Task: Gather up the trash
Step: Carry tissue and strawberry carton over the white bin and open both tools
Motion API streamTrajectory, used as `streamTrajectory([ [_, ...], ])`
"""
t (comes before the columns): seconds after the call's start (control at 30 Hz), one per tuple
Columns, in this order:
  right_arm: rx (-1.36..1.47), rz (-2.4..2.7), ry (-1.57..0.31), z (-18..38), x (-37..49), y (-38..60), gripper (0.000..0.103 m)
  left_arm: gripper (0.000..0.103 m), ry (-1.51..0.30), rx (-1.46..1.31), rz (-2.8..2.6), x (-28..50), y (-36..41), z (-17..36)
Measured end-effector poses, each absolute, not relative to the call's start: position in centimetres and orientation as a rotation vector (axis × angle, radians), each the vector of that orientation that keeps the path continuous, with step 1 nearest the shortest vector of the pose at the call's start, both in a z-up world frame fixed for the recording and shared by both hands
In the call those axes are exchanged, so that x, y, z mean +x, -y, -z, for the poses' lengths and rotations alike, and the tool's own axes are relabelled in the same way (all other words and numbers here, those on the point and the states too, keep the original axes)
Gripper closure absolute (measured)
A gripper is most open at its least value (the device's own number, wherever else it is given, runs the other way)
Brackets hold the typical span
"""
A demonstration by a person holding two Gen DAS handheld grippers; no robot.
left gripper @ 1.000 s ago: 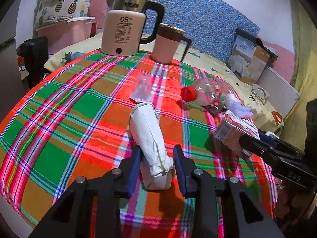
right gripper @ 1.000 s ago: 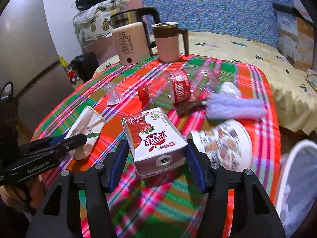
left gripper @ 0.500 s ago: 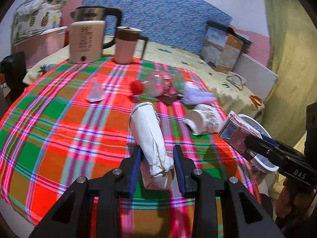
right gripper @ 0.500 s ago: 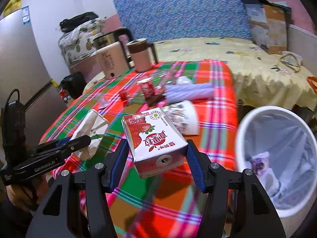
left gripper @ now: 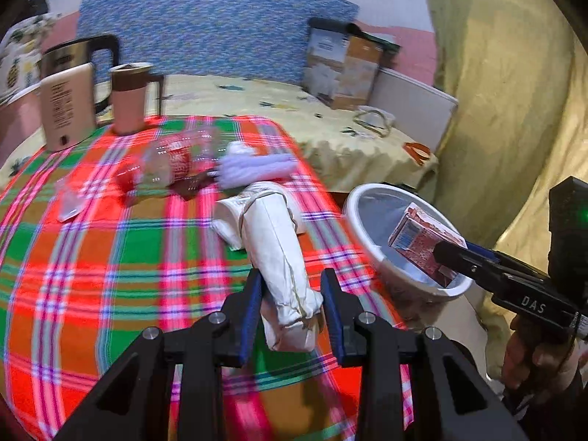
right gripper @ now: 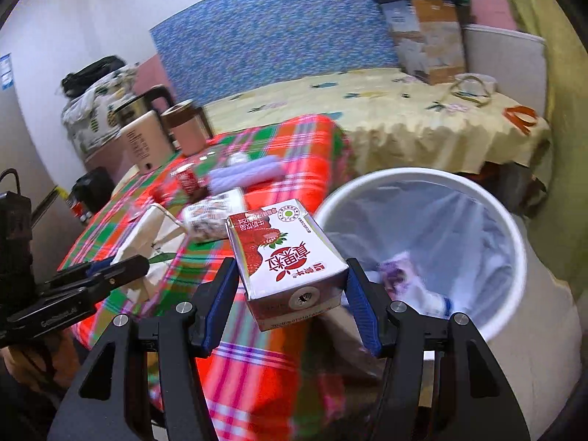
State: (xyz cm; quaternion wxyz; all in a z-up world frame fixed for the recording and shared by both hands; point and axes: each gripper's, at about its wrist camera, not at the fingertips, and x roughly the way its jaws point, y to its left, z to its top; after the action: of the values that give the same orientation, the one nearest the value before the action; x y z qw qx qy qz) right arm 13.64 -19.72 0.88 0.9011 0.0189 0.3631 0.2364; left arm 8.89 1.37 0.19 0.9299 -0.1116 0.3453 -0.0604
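Your right gripper [right gripper: 290, 290] has the red strawberry milk carton [right gripper: 283, 253] clamped between its blue fingers [right gripper: 358, 305], and the carton hangs just at the near rim of the white trash bin [right gripper: 514, 228], by the bin's table-side edge. Inside the bin, a clear liner and a few scraps of wrapper [right gripper: 398, 270] show. Your left gripper [left gripper: 292, 303] grips the crumpled white paper bag [left gripper: 279, 253] by its lower end, above the plaid counter [left gripper: 92, 257], beside the bin. Farther from the bin on the counter lie a printed paper cup [right gripper: 213, 215] on its side, a lilac cloth [left gripper: 257, 167], a clear bottle with a red label [left gripper: 172, 163], then the kettle [left gripper: 68, 106] and pink mug [left gripper: 130, 97] at the far edge.
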Motion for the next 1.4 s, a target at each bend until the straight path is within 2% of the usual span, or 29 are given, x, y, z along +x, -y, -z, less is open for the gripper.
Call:
streamTrajectory([
  [0.5,0.095,-0.326,-0.777,0.5,14.7,25.5,0.043,0.069,-0.742,-0.142,0.309,13.8,6.8,-0.5],
  [0.87,0.103,-0.278,-0.816,1.5,15.1,27.3,0.043,0.069,-0.793,-0.126,0.377,16.1,10.1,0.7],
  [1.4,0.086,-0.253,-0.807,1.1,15.1,27.4,0.040,0.056,-0.791,-0.151,0.389,16.7,10.3,0.7],
])
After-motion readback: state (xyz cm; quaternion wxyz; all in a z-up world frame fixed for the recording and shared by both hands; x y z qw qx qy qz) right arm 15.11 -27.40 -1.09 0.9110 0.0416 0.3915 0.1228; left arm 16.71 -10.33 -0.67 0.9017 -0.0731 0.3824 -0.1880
